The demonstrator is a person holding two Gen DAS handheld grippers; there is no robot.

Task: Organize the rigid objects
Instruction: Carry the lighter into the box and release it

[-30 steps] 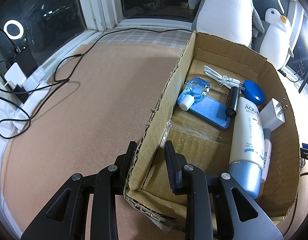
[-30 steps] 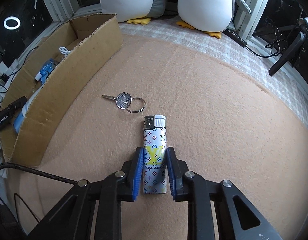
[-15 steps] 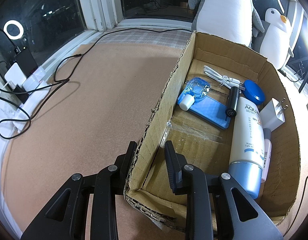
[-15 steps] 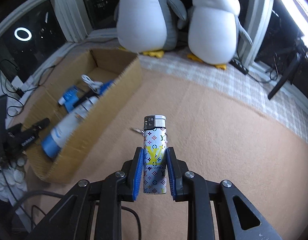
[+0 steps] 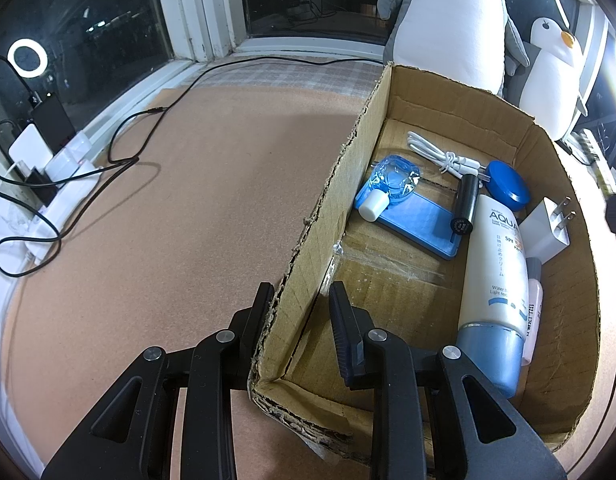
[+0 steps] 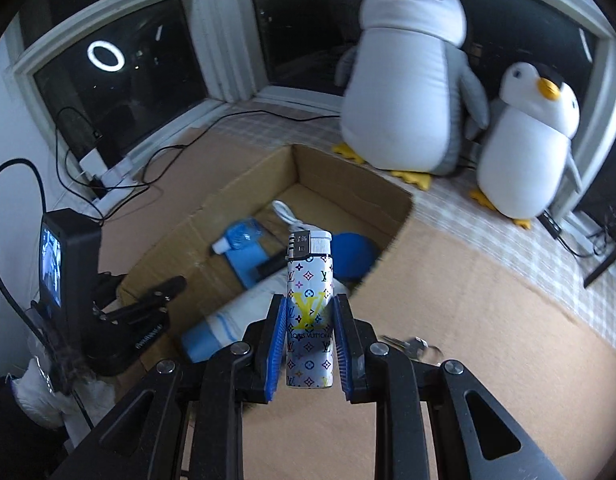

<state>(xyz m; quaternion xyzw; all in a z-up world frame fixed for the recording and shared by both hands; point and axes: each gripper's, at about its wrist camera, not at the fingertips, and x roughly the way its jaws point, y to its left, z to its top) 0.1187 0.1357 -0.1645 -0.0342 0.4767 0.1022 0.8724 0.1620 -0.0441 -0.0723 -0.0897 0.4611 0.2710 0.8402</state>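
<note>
A white lighter with a coloured monogram print stands upright between the blue pads of my right gripper, which is shut on it. It hangs in the air by the near right wall of the open cardboard box. My left gripper is shut on the box wall close to the near corner, one finger outside and one inside. Inside the box lie a sunscreen tube, a flat blue case, a small blue bottle, a white cable, a blue round tin and a white plug.
A key on a ring lies on the tan mat right of my right gripper. Two penguin plush toys stand behind the box at the window. A power strip with black cables sits at the left edge.
My right gripper has lifted the lighter off the mat and carried it left, up to the box. The key stayed on the mat. The left gripper and box have not moved.
</note>
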